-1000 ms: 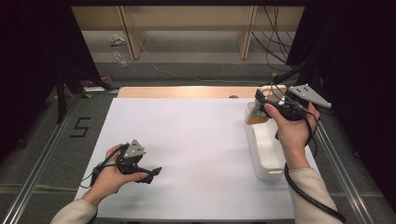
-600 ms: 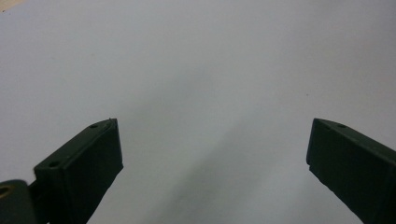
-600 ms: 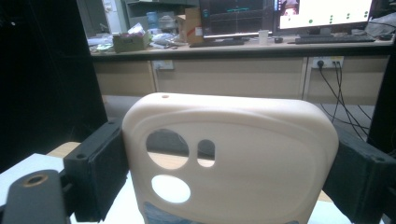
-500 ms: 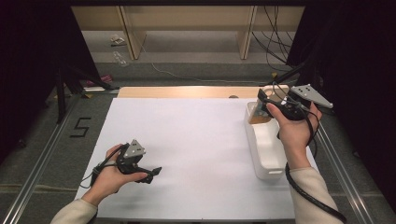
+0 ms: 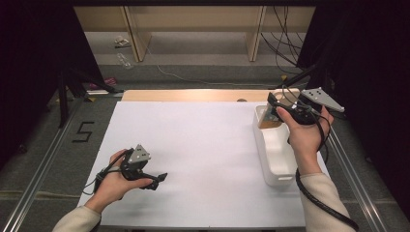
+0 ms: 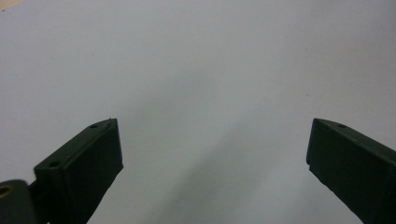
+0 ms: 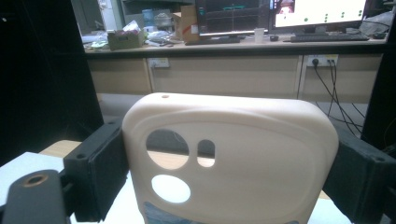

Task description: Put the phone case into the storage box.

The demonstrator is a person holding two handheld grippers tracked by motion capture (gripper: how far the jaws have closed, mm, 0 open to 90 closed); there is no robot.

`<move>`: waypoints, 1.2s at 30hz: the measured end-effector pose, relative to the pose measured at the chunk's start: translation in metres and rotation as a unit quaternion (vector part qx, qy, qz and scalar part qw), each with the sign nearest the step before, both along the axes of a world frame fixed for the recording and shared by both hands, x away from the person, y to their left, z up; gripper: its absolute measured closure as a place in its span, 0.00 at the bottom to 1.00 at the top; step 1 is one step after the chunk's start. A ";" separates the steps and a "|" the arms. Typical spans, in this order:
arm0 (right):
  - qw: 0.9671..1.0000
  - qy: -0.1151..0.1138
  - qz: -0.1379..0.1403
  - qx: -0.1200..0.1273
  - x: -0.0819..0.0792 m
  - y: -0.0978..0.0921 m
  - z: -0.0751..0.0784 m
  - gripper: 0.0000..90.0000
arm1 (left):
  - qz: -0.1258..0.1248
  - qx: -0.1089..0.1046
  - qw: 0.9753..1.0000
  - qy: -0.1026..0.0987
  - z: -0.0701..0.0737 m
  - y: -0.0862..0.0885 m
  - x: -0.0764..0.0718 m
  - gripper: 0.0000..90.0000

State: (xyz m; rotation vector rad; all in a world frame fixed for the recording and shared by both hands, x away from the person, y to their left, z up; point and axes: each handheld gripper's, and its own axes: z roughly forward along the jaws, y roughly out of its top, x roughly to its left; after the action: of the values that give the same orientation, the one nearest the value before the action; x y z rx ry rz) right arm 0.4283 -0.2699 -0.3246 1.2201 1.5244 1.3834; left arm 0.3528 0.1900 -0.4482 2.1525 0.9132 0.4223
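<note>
Little has changed over the last second: the right gripper (image 5: 276, 107) has edged slightly toward the far right corner of the counter (image 5: 193, 145), while the left gripper (image 5: 153, 180) stays put on the near left, jaws spread wide over bare white surface. Right gripper's jaws are clamped on a cream phone case (image 7: 231, 158), one jaw on each long edge, holding it upright above the far end of the white tray (image 5: 278, 159). It looks light and thin, probably a flexible shell (the camera cut-outs weaken that end), so a squeeze across the edges could bow it. Gripping low on the sides, away from the holes, seems safest, and its smooth surface may slip
</note>
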 end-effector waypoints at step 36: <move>1.000 -0.002 -0.017 -0.001 0.004 -0.011 -0.001 0.14 | -0.001 -0.001 1.000 0.002 -0.001 -0.001 0.000 0.04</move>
State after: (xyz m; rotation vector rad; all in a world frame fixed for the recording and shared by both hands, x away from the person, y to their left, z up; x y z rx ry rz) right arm 0.4328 -0.2806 -0.3258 1.2363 1.4962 1.3604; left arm 0.3525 0.1886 -0.4488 2.1536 0.9127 0.4145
